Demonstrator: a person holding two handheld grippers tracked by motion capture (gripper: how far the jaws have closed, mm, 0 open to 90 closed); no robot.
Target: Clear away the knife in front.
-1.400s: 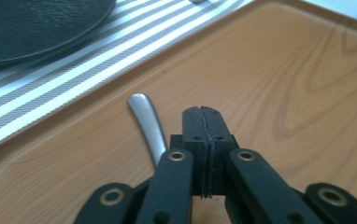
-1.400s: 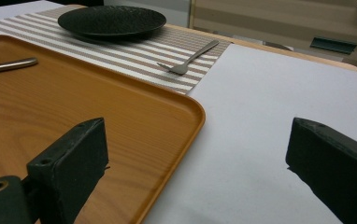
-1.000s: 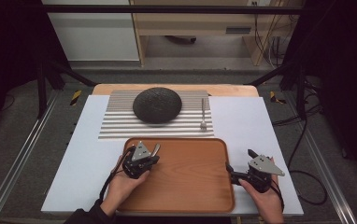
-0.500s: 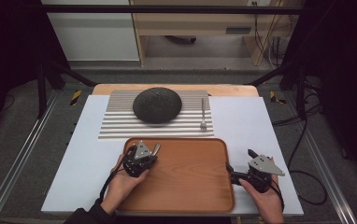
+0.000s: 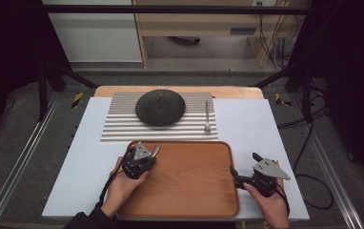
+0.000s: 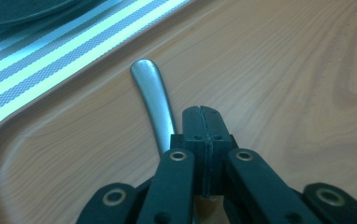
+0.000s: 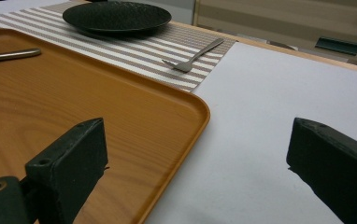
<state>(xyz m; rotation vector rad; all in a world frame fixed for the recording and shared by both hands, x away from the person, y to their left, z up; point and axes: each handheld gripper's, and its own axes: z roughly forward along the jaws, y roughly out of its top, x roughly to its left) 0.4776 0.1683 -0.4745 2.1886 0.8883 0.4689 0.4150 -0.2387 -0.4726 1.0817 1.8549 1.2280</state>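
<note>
Wooden tray: metal utensil handle at its far-left corner.
Left gripper: jaws pressed together, pinching the utensil.
Right gripper: jaws spread, idle.
Done: fork, plate on placemat.
Left: likely placing the utensil.

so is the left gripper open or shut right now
Shut. In the left gripper view the left gripper has its jaws pressed together, a metal handle sticking out beside them over the wooden tray.
</note>
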